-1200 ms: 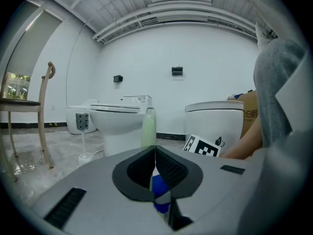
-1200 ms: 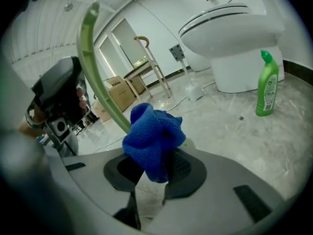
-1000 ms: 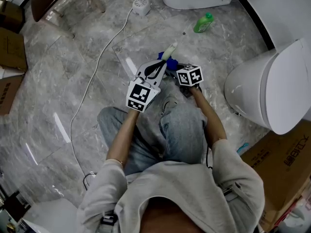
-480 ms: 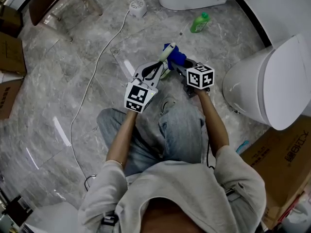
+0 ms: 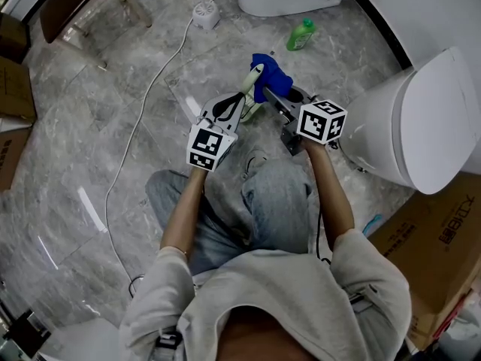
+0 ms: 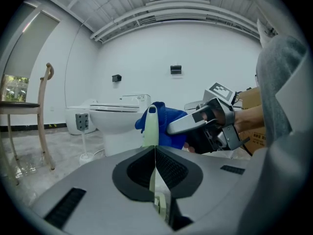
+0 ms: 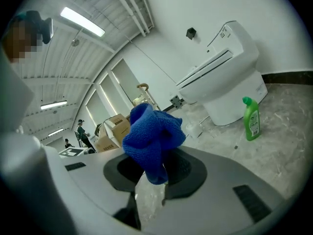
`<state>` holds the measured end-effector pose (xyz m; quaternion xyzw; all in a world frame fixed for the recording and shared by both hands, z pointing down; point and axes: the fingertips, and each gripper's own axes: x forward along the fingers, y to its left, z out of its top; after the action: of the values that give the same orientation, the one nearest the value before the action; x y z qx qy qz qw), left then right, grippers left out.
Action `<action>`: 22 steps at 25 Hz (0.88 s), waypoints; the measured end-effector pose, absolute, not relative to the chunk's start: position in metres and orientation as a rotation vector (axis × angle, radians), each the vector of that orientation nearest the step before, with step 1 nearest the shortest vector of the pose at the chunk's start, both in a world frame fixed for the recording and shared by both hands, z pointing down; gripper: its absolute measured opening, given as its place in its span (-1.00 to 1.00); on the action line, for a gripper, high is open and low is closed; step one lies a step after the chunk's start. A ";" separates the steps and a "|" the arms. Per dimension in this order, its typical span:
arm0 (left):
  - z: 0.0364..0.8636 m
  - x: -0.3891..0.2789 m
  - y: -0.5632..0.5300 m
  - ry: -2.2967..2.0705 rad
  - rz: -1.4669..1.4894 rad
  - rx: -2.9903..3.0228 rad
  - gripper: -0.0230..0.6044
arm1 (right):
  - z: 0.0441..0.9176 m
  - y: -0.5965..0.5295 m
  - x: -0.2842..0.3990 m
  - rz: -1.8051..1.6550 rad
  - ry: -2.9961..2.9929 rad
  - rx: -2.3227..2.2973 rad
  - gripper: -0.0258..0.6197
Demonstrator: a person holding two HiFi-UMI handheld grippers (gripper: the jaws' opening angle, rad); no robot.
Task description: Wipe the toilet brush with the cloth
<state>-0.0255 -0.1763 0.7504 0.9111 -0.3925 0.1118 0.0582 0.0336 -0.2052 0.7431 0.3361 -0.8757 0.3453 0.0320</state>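
Gripping the toilet brush (image 6: 151,126), left claw (image 6: 155,151) meets right claw's (image 7: 157,173) cloth (image 7: 154,136) beside toilet (image 5: 421,126).

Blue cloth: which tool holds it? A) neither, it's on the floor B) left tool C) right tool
C: in the right gripper view the right tool is shut on the blue cloth, while the left tool clamps the toilet brush handle.
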 end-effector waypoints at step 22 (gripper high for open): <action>0.753 -0.023 -0.179 -1.168 0.420 2.802 -0.86 | 0.808 -0.190 0.000 1.237 -2.604 0.863 -0.58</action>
<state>-0.0235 -0.1789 0.7529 0.9137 -0.3807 0.1370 0.0385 -0.0005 -0.1900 0.8076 0.2863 -0.8634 0.4102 0.0662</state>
